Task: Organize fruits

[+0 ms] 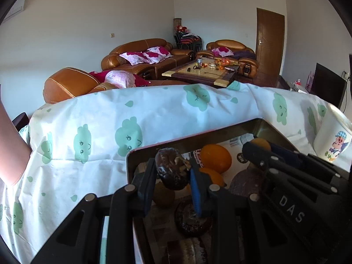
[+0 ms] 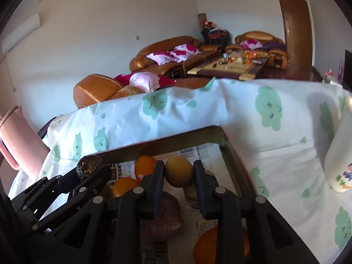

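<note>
A metal tray (image 1: 198,137) lined with newspaper holds several fruits: oranges (image 1: 215,158), a brownish-purple round fruit (image 2: 162,215) and dark wrinkled ones. My left gripper (image 1: 172,171) is shut on a dark wrinkled passion fruit (image 1: 172,169) and holds it above the tray's near-left part. It shows in the right wrist view too (image 2: 90,167). My right gripper (image 2: 178,171) is shut on a small yellow-brown round fruit (image 2: 178,171) over the tray (image 2: 231,145). Its fingers (image 1: 257,154) show in the left wrist view, right of the oranges.
The tray sits on a table under a white cloth with green cloud prints (image 1: 110,118). A white cartoon cup (image 1: 333,138) stands at the right of the tray. A pink jug (image 2: 17,138) stands at the left. Brown sofas and a coffee table lie beyond.
</note>
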Available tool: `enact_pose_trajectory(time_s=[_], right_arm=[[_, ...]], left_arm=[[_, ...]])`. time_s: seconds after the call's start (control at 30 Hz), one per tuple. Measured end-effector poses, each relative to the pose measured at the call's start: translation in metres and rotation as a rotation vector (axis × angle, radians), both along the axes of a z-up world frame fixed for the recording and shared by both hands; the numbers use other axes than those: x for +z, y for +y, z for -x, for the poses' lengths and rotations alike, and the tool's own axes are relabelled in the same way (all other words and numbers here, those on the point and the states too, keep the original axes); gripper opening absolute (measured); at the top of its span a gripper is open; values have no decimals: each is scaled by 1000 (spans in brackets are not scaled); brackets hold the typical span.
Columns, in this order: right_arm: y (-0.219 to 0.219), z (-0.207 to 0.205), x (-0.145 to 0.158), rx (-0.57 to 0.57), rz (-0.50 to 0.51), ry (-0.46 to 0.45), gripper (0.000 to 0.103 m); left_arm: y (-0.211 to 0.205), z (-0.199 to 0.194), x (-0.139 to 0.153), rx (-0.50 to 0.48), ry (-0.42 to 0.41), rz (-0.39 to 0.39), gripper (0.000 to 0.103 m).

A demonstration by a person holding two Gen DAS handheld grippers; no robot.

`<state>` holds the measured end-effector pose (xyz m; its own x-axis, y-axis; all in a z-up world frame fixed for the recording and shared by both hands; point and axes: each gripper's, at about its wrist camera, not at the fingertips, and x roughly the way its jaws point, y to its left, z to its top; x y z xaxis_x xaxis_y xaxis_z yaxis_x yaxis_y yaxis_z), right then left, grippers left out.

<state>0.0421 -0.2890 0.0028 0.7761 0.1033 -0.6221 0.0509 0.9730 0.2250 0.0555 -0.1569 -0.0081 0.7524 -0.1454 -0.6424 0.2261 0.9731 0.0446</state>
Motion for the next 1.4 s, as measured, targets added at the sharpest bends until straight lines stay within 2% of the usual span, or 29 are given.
enact_pose_trajectory(time_s=[0.13,0.23,0.37,0.43,0.47,0.5,0.57,0.63,0.67,0.7,0.83,0.87,0.93,0.97,1.0,1.1,1.17,1.27,1.4], right_arm=[[4,3,-2,43,-19,2,31],[7,5,-2,67,-34,-3,37],[0,12,-2,90,-164,-11,39],[-3,17,0,73,-191,-31,39],[-5,20,2,60,-191,-44,39],[-6,24,4,42,-186,-62,39],[-7,32,11,-12,-157,-106,41],[-7,41,16,-80,-105,-149,53],[-7,45,18,-116,-75,-172,64],[-7,48,20,-146,-48,-197,69],[-4,55,26,-201,27,-247,71],[-3,55,27,-213,39,-247,75],[-3,57,26,-228,45,-247,77],[-6,59,27,-231,42,-250,77],[-8,63,27,-237,42,-254,77],[-13,73,30,-262,49,-294,78],[-13,78,31,-280,63,-314,78],[-14,83,32,-286,63,-322,78],[-12,92,34,-305,67,-346,78]], left_arm=[[-1,4,-2,-6,4,-19,30],[-1,3,-2,-3,10,-26,30],[0,2,-2,9,15,-26,31],[-1,3,-2,14,8,-34,35],[-1,3,-1,22,0,-41,44],[-1,3,0,39,-8,-51,50],[-1,3,0,36,-10,-51,51],[-1,3,0,37,-10,-52,51],[-1,3,0,37,-10,-54,51],[-1,3,0,38,-11,-56,51],[-1,4,1,35,-11,-51,51],[0,4,1,34,-14,-46,52],[1,9,4,0,-26,-9,67],[0,13,5,-26,-37,14,87],[-1,20,8,-21,-66,10,103],[-5,41,21,2,-214,-35,103],[-6,48,26,-6,-266,-60,103],[-4,50,28,7,-272,-63,103],[6,49,30,25,-265,-16,103]])
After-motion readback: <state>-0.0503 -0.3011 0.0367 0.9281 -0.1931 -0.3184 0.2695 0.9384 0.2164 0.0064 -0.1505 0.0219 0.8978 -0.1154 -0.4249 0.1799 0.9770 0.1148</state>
